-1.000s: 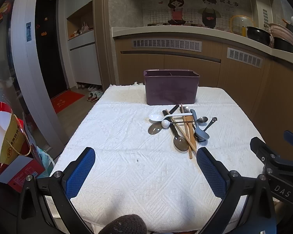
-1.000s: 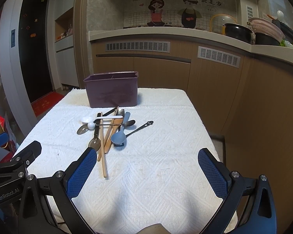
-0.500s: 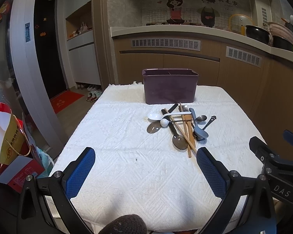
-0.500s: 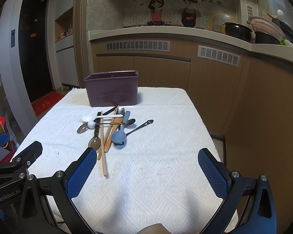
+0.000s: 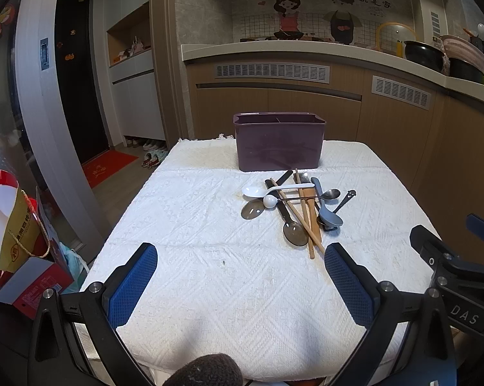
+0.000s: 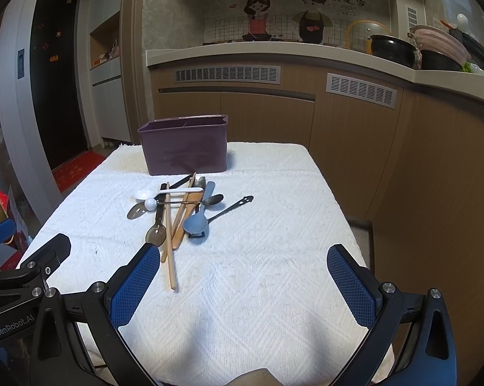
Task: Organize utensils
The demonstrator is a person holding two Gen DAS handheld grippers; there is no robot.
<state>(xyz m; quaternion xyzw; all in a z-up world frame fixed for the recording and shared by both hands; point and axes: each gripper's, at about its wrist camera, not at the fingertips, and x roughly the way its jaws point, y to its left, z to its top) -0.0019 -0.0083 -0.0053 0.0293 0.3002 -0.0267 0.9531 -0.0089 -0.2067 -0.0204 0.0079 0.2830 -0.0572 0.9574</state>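
A purple utensil holder (image 5: 279,141) stands at the far end of the white-clothed table (image 5: 193,212); it also shows in the right wrist view (image 6: 185,144). In front of it lies a heap of utensils: a white spoon (image 5: 258,190), wooden chopsticks (image 5: 306,215), a blue-grey spoon (image 5: 329,215) and metal spoons (image 5: 295,233). In the right wrist view the chopsticks (image 6: 169,241) and blue-grey spoon (image 6: 197,222) lie just ahead of the left finger. My left gripper (image 5: 240,260) is open and empty over the near cloth. My right gripper (image 6: 243,260) is open and empty.
Kitchen cabinets and a counter (image 5: 306,48) with pots stand behind and to the right of the table. A red and yellow bag (image 5: 13,225) and boxes sit on the floor at the left. A dark door (image 5: 78,80) is at the far left.
Both grippers have edged slightly forward toward the utensils. Nothing on the table has moved.
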